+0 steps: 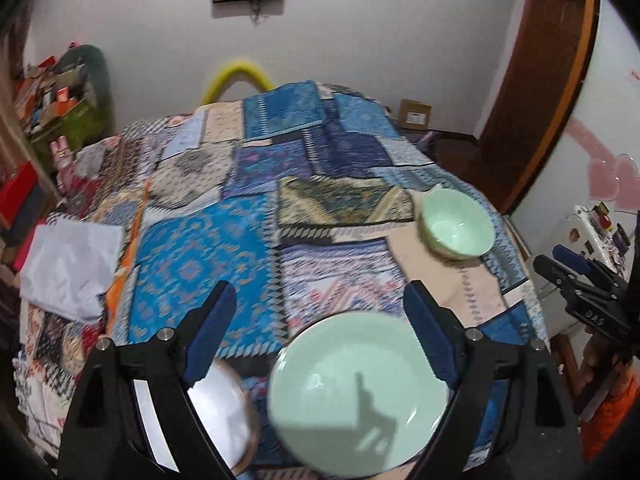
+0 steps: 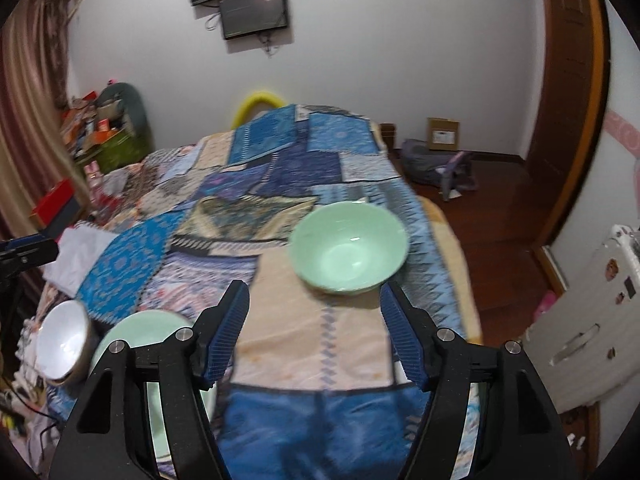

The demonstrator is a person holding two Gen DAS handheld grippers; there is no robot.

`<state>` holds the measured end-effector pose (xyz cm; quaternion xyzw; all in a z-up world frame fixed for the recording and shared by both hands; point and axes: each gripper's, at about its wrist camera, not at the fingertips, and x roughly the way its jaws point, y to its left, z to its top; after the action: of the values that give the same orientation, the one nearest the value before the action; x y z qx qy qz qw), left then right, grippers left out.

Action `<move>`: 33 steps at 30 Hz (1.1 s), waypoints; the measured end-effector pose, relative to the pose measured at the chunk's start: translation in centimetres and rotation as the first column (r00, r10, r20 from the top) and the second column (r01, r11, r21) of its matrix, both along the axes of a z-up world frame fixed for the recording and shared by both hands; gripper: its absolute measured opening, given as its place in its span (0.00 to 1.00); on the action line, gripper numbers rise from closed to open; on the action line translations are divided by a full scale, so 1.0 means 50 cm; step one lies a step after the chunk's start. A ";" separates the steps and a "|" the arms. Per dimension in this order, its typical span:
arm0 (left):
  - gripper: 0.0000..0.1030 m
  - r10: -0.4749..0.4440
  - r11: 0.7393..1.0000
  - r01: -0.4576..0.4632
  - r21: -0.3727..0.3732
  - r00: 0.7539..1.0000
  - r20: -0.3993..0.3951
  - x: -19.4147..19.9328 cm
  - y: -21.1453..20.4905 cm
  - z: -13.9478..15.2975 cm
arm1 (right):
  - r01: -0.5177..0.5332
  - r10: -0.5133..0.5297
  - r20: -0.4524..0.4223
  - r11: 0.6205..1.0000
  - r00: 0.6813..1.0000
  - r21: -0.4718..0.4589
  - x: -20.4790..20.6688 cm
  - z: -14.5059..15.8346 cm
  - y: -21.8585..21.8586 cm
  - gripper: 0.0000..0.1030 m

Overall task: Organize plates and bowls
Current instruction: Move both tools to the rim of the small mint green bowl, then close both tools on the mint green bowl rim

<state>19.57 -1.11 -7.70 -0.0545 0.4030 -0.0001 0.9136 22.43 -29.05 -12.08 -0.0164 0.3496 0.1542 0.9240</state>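
Note:
On the patchwork bedspread (image 1: pixel 208 256) lies a pale green plate (image 1: pixel 360 392), low in the left wrist view between my left gripper's (image 1: pixel 320 300) wide-open fingers, which do not touch it. A white bowl (image 1: pixel 224 408) sits left of the plate, partly behind the left finger. A pale green bowl (image 2: pixel 348 252) stands upright just beyond my right gripper (image 2: pixel 315 292), which is open and empty. The right wrist view also shows the green plate (image 2: pixel 152 332) and white bowl (image 2: pixel 64 344) at lower left. The green bowl (image 1: pixel 456 224) sits near the bed's right edge.
A crumpled white cloth (image 1: pixel 72 268) lies at the bed's left side. Boxes and clutter (image 2: pixel 100 128) crowd the far left corner. A white fridge (image 2: pixel 592 320) stands to the right, and the wooden floor (image 2: pixel 500 208) holds a bag and a cardboard box (image 2: pixel 442 134).

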 end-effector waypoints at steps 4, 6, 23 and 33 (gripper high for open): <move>0.90 -0.042 0.999 0.042 -0.011 0.999 0.006 0.055 -0.053 0.005 | 0.028 -0.028 -0.016 1.000 0.999 0.008 0.042 -0.014 -0.033 0.63; 0.92 -0.067 0.998 0.067 0.007 0.998 0.001 0.086 -0.079 0.001 | 0.049 -0.049 -0.033 0.999 0.998 0.002 0.068 -0.030 -0.044 0.63; 0.92 -0.126 0.991 0.132 0.034 0.983 -0.131 0.285 -0.188 -0.152 | 0.092 -0.080 -0.185 0.994 0.979 0.060 0.243 -0.174 -0.103 0.35; 0.92 -0.133 0.989 0.141 0.035 0.975 -0.180 0.340 -0.203 -0.209 | 0.049 -0.035 -0.202 0.997 0.979 0.065 0.285 -0.205 -0.077 0.27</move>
<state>36.58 -11.27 -18.17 -0.0047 0.4852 -0.0488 0.8730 36.67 -32.92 -22.31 0.0388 0.4359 0.1478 0.8869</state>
